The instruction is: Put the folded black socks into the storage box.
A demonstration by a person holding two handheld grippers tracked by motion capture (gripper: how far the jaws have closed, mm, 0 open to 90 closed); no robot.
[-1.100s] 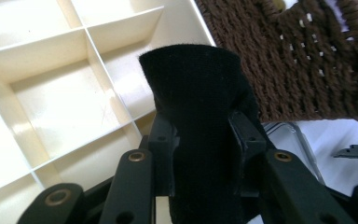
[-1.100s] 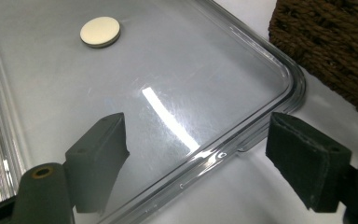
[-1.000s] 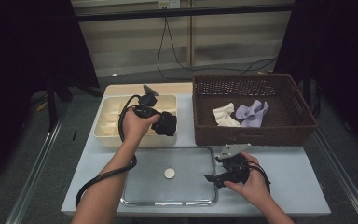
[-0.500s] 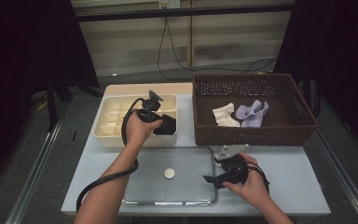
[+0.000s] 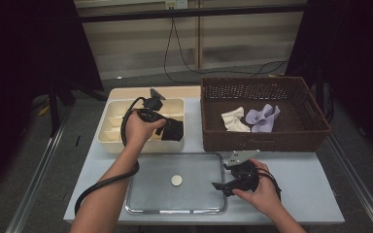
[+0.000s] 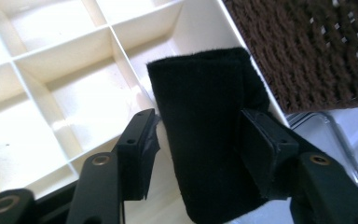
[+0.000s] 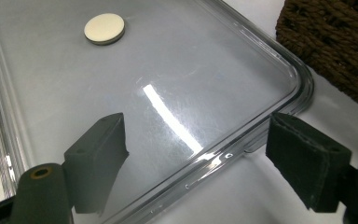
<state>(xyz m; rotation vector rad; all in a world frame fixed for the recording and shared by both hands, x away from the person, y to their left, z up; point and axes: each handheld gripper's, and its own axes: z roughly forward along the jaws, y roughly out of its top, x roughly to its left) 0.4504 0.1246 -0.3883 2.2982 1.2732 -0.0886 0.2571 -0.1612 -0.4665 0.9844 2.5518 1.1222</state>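
A folded black fabric piece [image 6: 205, 140] stands at the right-hand edge of the cream plastic divided organiser box [image 5: 111, 127], over the compartment nearest the dark brown woven wicker basket [image 5: 264, 141]. We see it between the jaws of the left gripper [image 6: 198, 149], which have just been opening; in the left gripper view a sliver of light separates the left pad from the cloth, while the right pad lies against it, so the cloth stands between parted jaws rather than clamped. In the high view we place this left gripper [image 5: 172, 130] over the organiser's right side, held by the person's left hand [image 5: 137, 128]. The basket holds a cream cloth bundle [image 5: 235, 119] and a pale lilac cloth bundle [image 5: 262, 117], side by side. Nearer the person, a clear glass rectangular tray [image 5: 141, 196] with a small cream round disc [image 5: 176, 180] on it lies on the light grey table [image 5: 306, 189]. The right gripper [image 7: 196, 158] hangs over the tray's right rim, jaws wide apart and holding nothing.
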